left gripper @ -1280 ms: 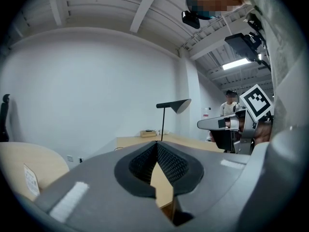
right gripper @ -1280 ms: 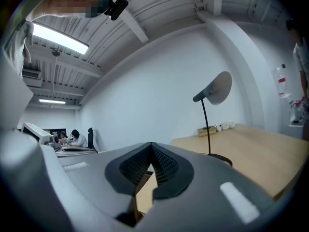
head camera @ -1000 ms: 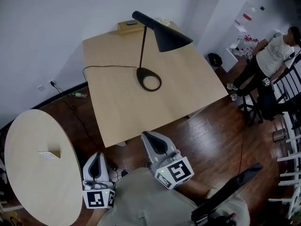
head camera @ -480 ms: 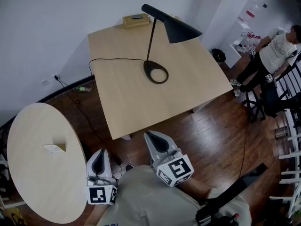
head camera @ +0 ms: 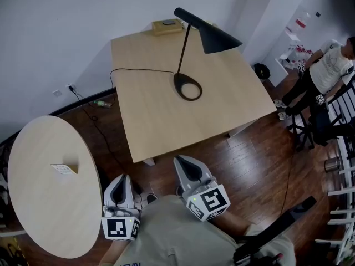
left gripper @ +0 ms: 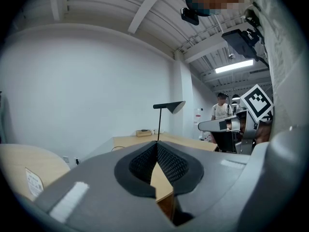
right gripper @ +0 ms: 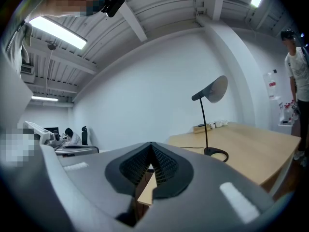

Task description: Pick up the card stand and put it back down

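On the pale oval wooden table (head camera: 50, 215) sits a small beige card stand (head camera: 64, 169). Far from it, the left gripper (head camera: 118, 183) and the right gripper (head camera: 184, 164) are both pressed together, empty.

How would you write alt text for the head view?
Seen from above, a person holds the left tool and right tool, both shut and empty, low over a dark wood floor. A card stand sits on a round table at left; a black lamp stands on the square table ahead.
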A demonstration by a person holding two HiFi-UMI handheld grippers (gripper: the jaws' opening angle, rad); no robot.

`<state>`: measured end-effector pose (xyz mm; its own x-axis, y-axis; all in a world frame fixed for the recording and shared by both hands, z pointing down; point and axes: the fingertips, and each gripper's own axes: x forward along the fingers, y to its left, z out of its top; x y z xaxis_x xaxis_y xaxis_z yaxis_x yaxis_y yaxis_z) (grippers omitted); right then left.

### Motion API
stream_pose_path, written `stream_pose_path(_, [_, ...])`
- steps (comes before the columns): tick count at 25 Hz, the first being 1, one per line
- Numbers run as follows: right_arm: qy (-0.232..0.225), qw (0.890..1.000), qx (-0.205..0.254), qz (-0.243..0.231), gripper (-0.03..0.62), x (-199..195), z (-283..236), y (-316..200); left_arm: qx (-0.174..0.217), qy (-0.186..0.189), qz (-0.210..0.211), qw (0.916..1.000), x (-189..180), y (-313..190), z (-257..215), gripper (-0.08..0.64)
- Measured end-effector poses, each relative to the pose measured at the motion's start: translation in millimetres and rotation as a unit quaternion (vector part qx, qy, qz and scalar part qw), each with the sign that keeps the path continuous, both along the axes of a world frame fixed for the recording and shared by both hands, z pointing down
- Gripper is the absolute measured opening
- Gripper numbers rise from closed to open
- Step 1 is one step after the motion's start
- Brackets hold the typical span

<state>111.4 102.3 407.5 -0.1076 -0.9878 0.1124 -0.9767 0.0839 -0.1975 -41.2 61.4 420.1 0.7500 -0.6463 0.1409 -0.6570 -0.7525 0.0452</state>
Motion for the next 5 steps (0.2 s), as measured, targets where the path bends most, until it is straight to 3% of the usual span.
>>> stream_pose_path(5, [0.0, 1.0, -0.002, -0.003, 0.0, -2.1, 2.5, 9.2, 0.0, 0.002, 0.001, 1.0, 0.2, 10.1, 1.3, 0.003])
